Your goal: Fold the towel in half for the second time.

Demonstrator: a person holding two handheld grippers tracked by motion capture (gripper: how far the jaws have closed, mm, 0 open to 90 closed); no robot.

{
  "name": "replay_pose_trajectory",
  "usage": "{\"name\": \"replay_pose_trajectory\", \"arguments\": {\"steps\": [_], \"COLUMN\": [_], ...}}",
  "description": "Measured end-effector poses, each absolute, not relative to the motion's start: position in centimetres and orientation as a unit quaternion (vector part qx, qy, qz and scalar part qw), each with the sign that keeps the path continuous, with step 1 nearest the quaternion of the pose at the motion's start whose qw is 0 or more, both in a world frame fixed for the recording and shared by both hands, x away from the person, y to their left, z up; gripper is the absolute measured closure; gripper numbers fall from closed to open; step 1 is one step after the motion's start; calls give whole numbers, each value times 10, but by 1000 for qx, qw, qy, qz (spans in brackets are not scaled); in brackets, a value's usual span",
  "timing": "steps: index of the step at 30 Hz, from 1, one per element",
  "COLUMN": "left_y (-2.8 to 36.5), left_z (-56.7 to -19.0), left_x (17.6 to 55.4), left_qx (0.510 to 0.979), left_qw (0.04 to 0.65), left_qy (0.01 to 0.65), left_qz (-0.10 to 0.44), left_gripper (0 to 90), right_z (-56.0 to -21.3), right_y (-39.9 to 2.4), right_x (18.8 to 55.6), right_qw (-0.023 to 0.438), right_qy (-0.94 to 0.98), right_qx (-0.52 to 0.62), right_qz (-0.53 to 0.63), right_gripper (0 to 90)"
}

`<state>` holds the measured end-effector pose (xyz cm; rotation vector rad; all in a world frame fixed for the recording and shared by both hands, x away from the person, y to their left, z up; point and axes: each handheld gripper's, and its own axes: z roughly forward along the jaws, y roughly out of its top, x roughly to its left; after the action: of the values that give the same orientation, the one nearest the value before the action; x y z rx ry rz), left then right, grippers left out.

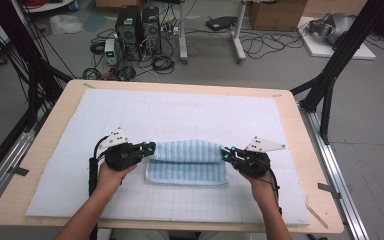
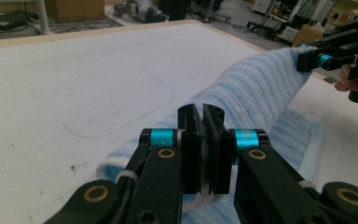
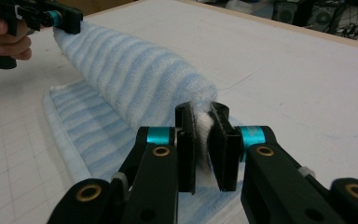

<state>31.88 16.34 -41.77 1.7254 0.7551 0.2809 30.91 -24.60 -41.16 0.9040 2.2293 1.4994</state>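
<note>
At the centre of the high view, a striped blue towel (image 1: 187, 161) lies on the white mat (image 1: 180, 120). The left gripper (image 1: 150, 148) and right gripper (image 1: 226, 154) each clamp one lifted end.

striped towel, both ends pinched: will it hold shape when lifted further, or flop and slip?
Likely floppy: the towel drapes as a soft fold between the left gripper and the right gripper, its lower layer lying flat on the mat. Probably light, since small pinches carry it. Slip seems unlikely: terry pile bunches between the right fingers.
</note>
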Motion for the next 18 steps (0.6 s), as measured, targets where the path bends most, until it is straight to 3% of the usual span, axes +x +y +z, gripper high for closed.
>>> {"name": "replay_pose_trajectory", "arguments": {"steps": [15,18], "left_y": [164,166], "left_z": [-438,-438], "left_x": [300,297], "left_qx": [751,752], "left_qw": [574,573], "left_qy": [312,315], "left_qz": [94,85], "left_gripper": [851,833], "right_z": [-433,-434], "right_y": [-249,-252], "right_x": [291,288], "right_qw": [125,116], "right_qy": [798,801], "right_qx": [305,305], "right_qz": [505,503], "right_gripper": [808,736]}}
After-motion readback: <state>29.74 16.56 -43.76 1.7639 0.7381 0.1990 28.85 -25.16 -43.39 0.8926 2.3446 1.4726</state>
